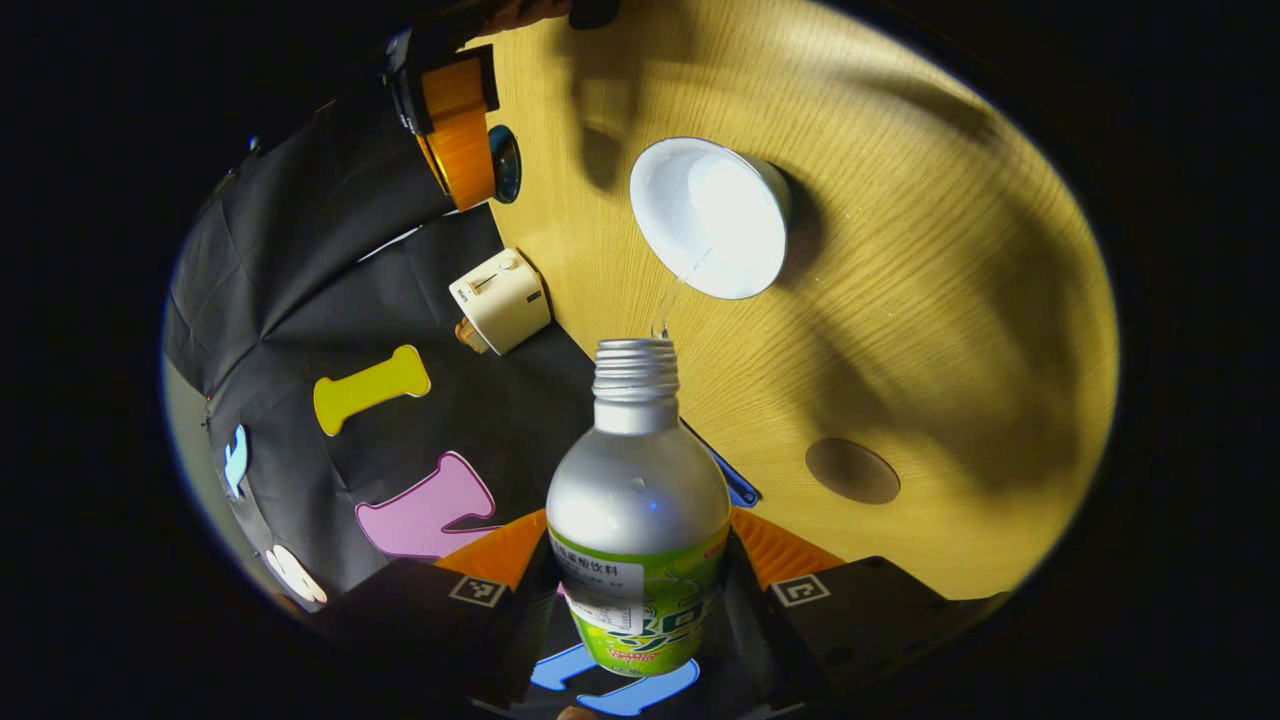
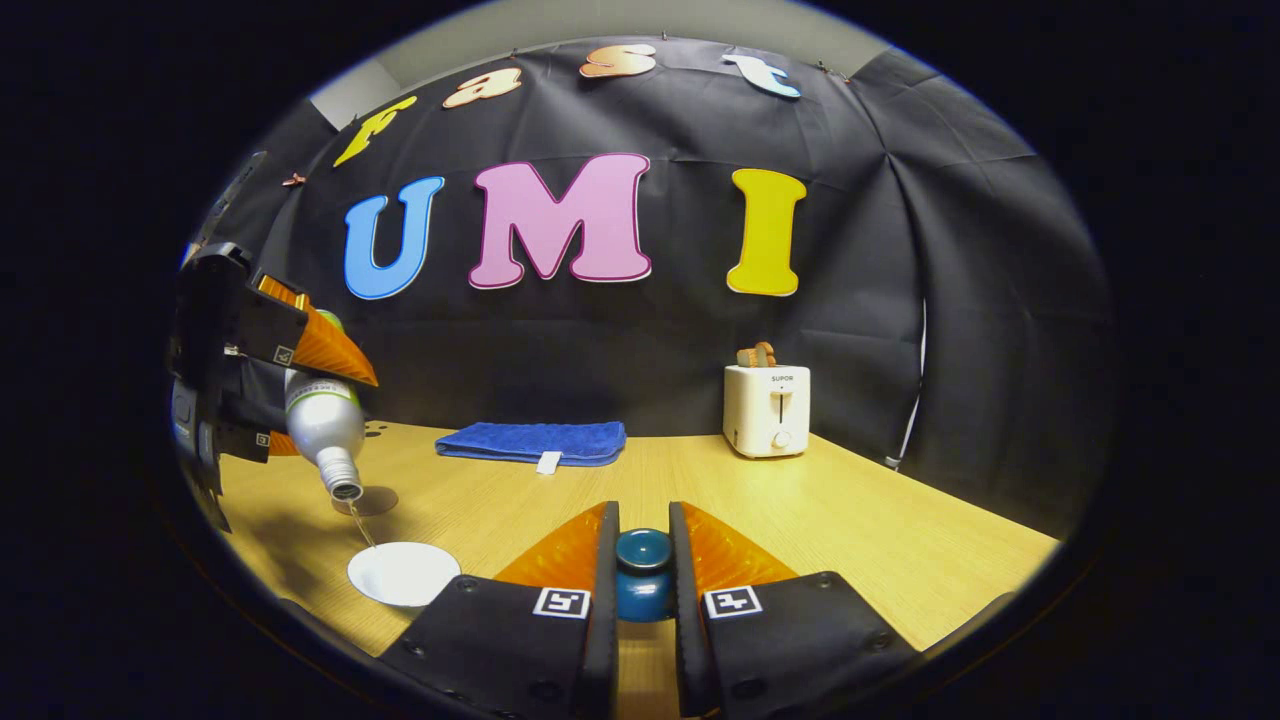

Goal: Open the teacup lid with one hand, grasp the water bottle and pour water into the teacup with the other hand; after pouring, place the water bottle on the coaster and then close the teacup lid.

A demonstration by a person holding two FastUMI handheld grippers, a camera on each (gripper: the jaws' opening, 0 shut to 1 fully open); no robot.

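Pale wood-grain covers the surface [image 2: 880, 520], which sits in front of a creased black cloth wall.

Seen from the left gripper view, the left gripper [image 1: 640, 585] pinches a water bottle [image 1: 638, 520] between its ribbed orange fingers [image 1: 500, 550]. The bottle is smooth silver metal with a green printed label and a threaded, uncapped neck. It tips forward, and a thin clear stream runs from its mouth into a round white teacup [image 1: 715, 215] with a glossy inside. The bottle's base is cut off at the bottom edge. Near the cup, a flat round brown coaster [image 1: 852, 471] lies bare on the wood. Heavy shadows cross the grain around both.

From the right gripper view, the same bottle [image 2: 325, 425] hangs mouth-down over the teacup [image 2: 403, 573], held by the left gripper [image 2: 300, 390] at the far left. The coaster [image 2: 368, 500] shows just behind the stream, partly hidden.

At the bottom of that view, the right gripper [image 2: 643, 575] is closed on a dark blue glazed teacup lid [image 2: 642, 572], held by its knob. Most of the lid is hidden between the fingers, so its full shape is hard to make out. In the left gripper view the lid [image 1: 506, 164] appears as a small blue disc beside the right gripper [image 1: 462, 130].

Farther back lie a folded blue towel [image 2: 533, 441] and a boxy cream toaster [image 2: 767, 409].
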